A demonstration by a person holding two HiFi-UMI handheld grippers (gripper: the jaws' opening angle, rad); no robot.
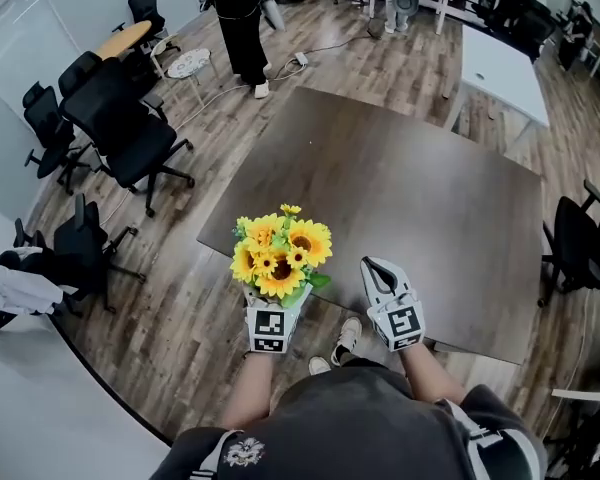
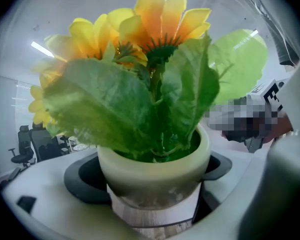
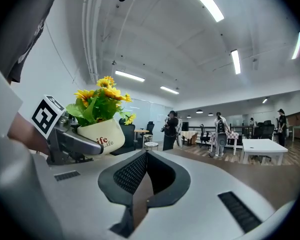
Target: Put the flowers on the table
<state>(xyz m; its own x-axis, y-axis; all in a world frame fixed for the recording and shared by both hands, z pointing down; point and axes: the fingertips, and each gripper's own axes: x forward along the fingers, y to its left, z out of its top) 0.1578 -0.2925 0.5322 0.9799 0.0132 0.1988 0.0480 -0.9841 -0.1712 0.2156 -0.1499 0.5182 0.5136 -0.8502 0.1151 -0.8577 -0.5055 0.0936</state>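
Flowers (image 1: 281, 248) stood in a pot (image 2: 155, 169) that the left tool (image 1: 276, 306) clasped between its jaws, held up over the near edge of the surface (image 1: 410, 198). The right tool (image 1: 378, 268) was just beside it, jaws pressed together with nothing between them.

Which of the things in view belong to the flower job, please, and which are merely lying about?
Job: yellow sunflowers in a cream pot, left hand-held gripper clamping it, dark brown wooden table.
Lying about: black office chairs, white table.
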